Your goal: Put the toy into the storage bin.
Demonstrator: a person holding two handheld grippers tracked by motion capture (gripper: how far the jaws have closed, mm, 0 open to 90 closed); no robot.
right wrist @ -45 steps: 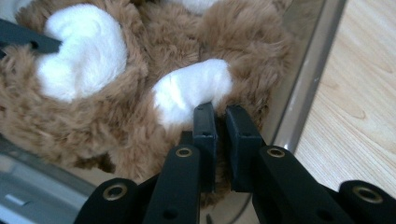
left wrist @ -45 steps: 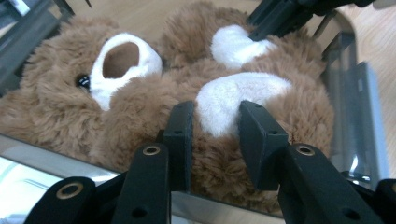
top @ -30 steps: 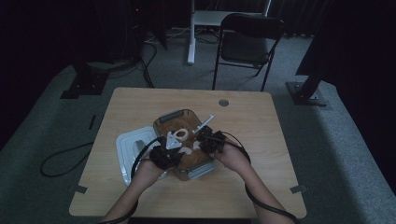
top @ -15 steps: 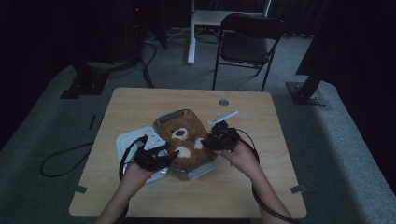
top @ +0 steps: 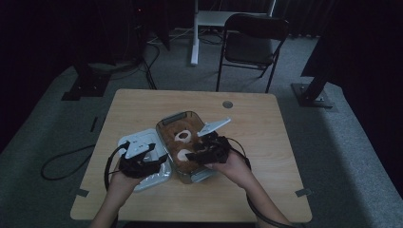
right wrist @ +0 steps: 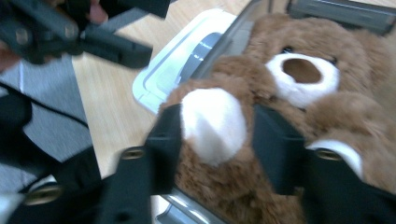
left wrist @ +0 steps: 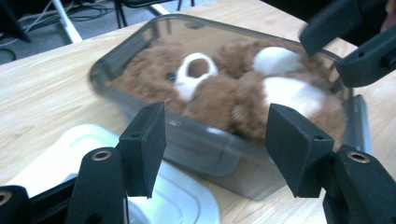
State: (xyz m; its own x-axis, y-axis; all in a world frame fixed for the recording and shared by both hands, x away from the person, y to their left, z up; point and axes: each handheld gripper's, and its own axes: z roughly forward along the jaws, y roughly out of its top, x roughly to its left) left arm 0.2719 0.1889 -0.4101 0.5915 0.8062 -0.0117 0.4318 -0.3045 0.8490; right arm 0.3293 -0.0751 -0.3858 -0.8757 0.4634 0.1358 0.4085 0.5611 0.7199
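Thing: brown plush teddy bear with white muzzle and paws (top: pixel 186 148), lying in the clear grey plastic tub (top: pixel 166 124) mid-table, long axis running away from the person.
Lid: pale grey plastic lid (top: pixel 161 178) flat just left of the tub.
Right gripper (right wrist: pixel 217 126): half open, jaws either side of a white paw, grip not confirmed; the nearer hand.
Left gripper (left wrist: pixel 212 140): half open, empty, jaws just opened, over the lid with the tub ahead.

Dim room around the light wooden surface (top: pixel 142 109).
A dark folding chair (top: pixel 254 45) stands beyond its far edge on grey carpet, beside a white post (top: pixel 194 33); a small round grommet (top: pixel 227 104), probably, sits near the surface's far side; black cable (top: pixel 62 164) loops on the floor.
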